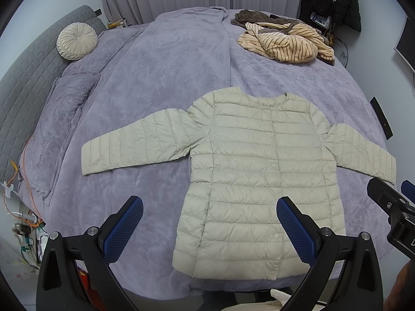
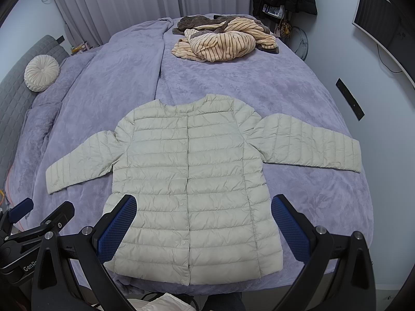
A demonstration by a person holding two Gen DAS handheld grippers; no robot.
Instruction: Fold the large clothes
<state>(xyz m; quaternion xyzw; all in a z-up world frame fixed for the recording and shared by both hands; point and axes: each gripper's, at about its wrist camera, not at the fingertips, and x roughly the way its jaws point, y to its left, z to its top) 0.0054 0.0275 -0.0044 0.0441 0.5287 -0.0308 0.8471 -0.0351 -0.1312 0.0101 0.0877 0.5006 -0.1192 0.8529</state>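
Two claws, both spread wide and holding nothing: the left claw (image 1: 210,226) hangs over the hem's left corner of the puffer jacket (image 1: 259,181), the right claw (image 2: 203,224) sits right above the hem's middle. Jacket lies flat and snapped shut on the bed (image 1: 155,77), sleeves out to either side, just ahead of the fingers. My worry is the slick, puffy shell, since a shallow pinch could slide off or grab only the top layer, so the fold comes out crooked. Dragging a sleeve could also bunch the fuzzy purple blanket (image 2: 259,83). Beyond the jacket, well apart, the striped robe (image 2: 220,41) shouldn't interfere.
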